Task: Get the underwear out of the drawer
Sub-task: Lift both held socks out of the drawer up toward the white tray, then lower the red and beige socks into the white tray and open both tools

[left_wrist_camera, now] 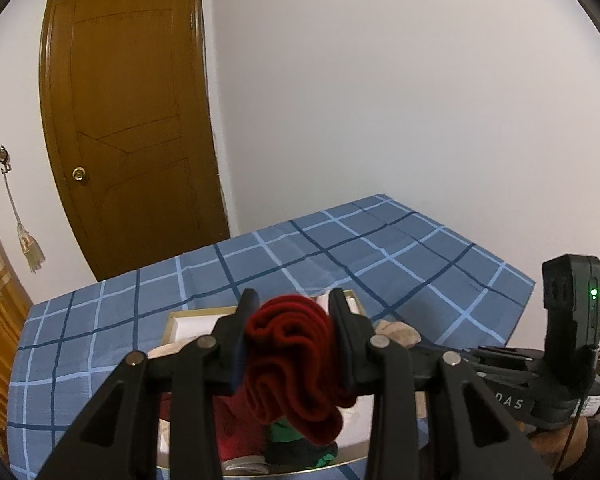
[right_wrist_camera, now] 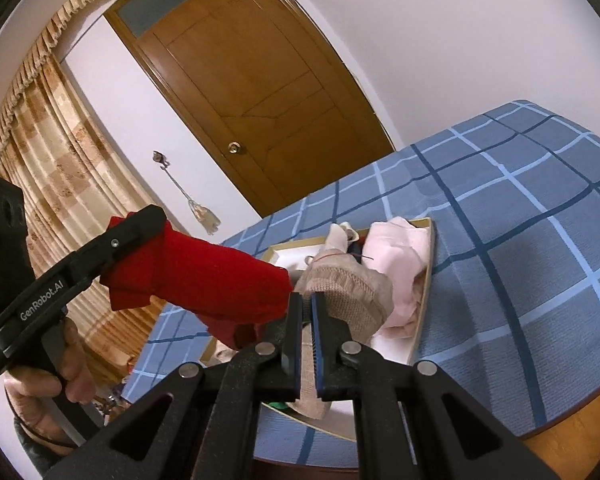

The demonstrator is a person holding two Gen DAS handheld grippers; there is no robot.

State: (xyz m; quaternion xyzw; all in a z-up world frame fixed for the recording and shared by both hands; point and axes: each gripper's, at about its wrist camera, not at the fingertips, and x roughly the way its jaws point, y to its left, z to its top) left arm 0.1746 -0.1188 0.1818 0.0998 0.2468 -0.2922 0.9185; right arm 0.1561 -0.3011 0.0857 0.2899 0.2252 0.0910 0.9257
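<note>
My left gripper (left_wrist_camera: 294, 300) is shut on a bunched red underwear (left_wrist_camera: 292, 360), which it holds above the drawer (left_wrist_camera: 196, 314). The drawer is a shallow gold-rimmed box, white inside, lying on a blue checked bed. In the right wrist view the same red underwear (right_wrist_camera: 212, 280) hangs from the left gripper's upper finger (right_wrist_camera: 136, 228). My right gripper (right_wrist_camera: 306, 300) has its blue pads almost together, pinching a beige knit garment (right_wrist_camera: 352, 288) over the drawer (right_wrist_camera: 426, 280). A pink garment (right_wrist_camera: 400, 256) lies behind it in the drawer. Red and green clothes (left_wrist_camera: 284, 432) sit under the left gripper.
The blue checked bedspread (left_wrist_camera: 380, 248) spreads around the drawer, with its far edge against a white wall. A brown wooden door (left_wrist_camera: 132, 120) stands behind on the left, and patterned curtains (right_wrist_camera: 52, 160) hang further left. A hand (right_wrist_camera: 72, 376) grips the left gripper's handle.
</note>
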